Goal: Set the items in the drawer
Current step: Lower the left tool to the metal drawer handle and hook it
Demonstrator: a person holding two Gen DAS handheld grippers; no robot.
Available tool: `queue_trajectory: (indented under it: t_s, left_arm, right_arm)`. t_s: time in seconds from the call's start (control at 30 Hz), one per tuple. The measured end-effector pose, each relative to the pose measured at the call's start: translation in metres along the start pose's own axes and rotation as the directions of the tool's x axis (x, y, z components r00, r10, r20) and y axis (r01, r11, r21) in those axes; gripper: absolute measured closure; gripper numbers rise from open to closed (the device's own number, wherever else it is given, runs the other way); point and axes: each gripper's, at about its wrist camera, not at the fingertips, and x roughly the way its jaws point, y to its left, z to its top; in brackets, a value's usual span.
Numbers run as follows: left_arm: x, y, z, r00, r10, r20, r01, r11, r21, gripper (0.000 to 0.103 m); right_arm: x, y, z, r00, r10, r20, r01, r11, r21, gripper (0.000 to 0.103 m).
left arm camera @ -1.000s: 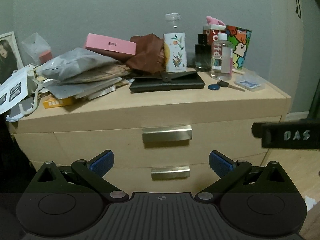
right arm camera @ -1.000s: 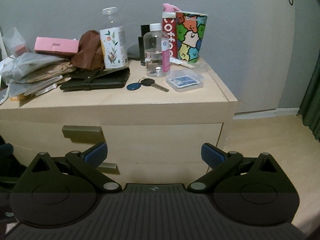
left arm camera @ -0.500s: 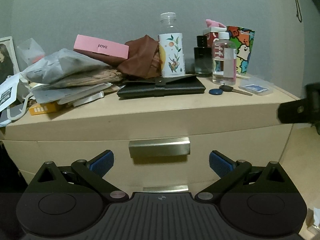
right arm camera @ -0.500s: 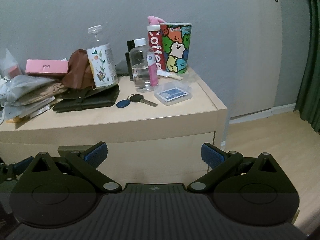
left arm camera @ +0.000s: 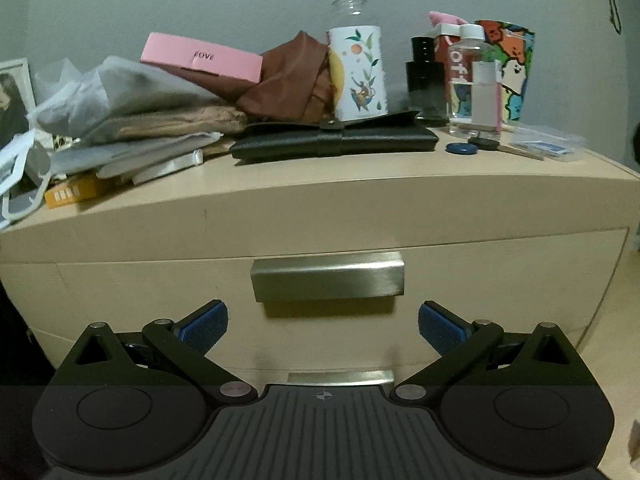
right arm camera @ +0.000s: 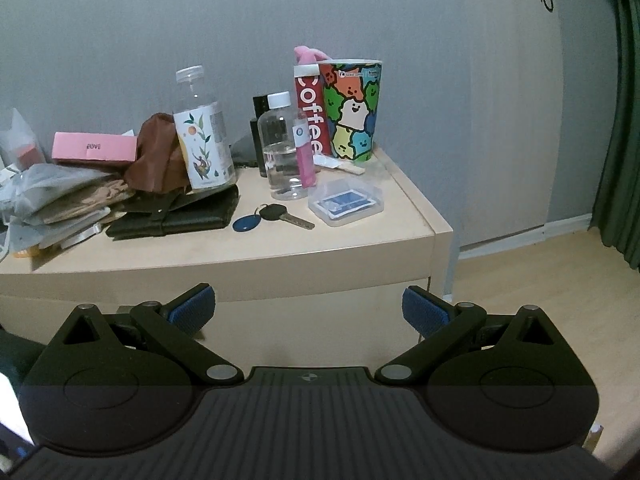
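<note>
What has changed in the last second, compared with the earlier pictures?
The left gripper has moved closer to the top drawer handle, which now looks larger and centred between its open fingers. The right gripper has risen and drawn back. Nothing was grasped; the items on the dresser stayed put.

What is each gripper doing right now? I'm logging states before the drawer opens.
Left gripper: open, empty, facing the top drawer handle.
Right gripper: open, empty.

Left wrist view faces the drawer handle (left arm camera: 326, 276) closely; right looks from farther, sharing the dresser top (right arm camera: 248, 246).
</note>
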Motion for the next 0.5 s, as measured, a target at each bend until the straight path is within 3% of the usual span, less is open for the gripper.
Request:
queue_trajectory:
  t_s: [0.1,0.5]
  left_arm:
    - [0.007,-0.002,0.001,1.0,-0.003,0.019,0.003,1.0,0.0,0.0]
    - [0.033,-0.003,0.004,1.0,0.011,0.021,-0.011,1.0,-0.011,0.0]
  right_arm:
    - [0.033,-0.001,0.013,1.0,0.0,0.001,0.0,1.0,0.006,0.0]
    - [0.025,-0.003,0.016,0.998,0.058,0.023,-0.06,0.996,0.061,0.0]
